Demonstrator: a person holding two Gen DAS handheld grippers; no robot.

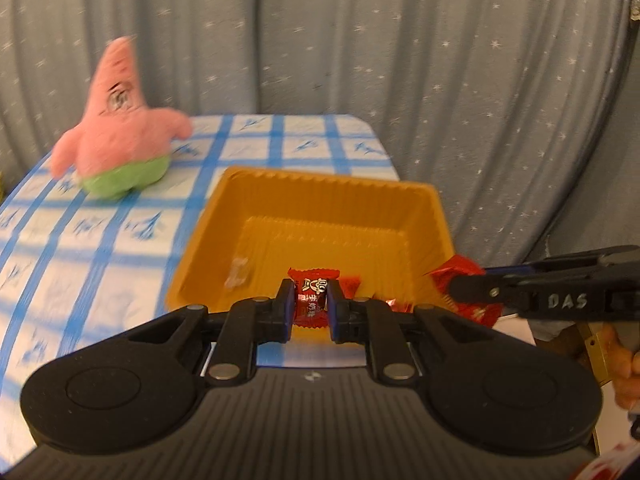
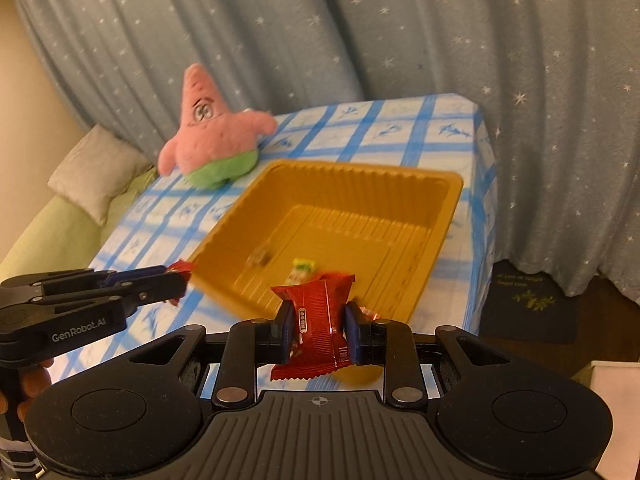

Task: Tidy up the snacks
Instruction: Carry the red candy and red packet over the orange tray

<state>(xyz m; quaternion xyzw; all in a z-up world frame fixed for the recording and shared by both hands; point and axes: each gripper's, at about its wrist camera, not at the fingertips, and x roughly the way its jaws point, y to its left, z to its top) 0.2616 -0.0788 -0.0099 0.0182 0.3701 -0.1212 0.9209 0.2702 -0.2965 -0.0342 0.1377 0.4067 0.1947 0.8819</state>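
Both grippers hung at the near rim of the ribbed orange plastic tray (image 2: 448, 204), apparently for dropping: the left gripper (image 1: 311, 305) pinching a small red wrapped candy (image 1: 311, 294), the right gripper (image 2: 317, 330) a larger red foil snack packet (image 2: 316, 320).

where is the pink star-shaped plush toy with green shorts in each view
Left wrist view: the pink star-shaped plush toy stands upper left, on the blue-checked tablecloth, left of and behind the yellow ribbed plastic tray.
Right wrist view: the plush sits left of centre, beyond the tray's far left corner.
Shared landmark: the yellow tray.
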